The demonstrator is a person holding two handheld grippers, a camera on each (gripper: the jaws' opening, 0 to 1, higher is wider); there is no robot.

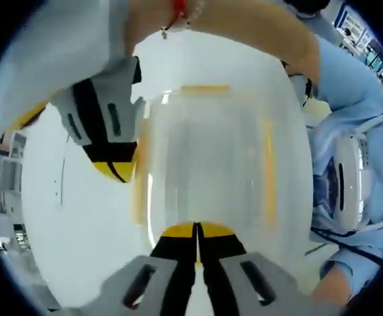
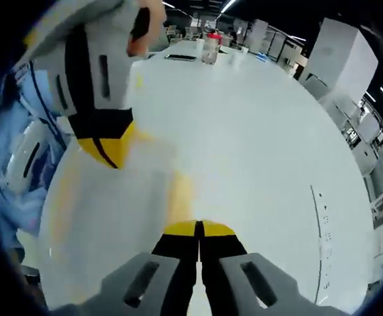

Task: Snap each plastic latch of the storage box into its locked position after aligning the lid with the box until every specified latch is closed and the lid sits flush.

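A broad white table (image 2: 257,131) stretches away under strip ceiling lights (image 2: 228,5). At its far end stand a clear jar with a red lid (image 2: 211,47) and a flat dark item (image 2: 180,57). White cabinets (image 2: 339,56) line one side, near shelving (image 2: 376,164).

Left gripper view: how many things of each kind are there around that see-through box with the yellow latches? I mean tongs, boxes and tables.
Tongs: 2, the left tongs with tips together at the bottom, and the right tongs coming in at upper left.
Storage box: 1, clear, with yellow latches.
White table: 1.
Total: 4.
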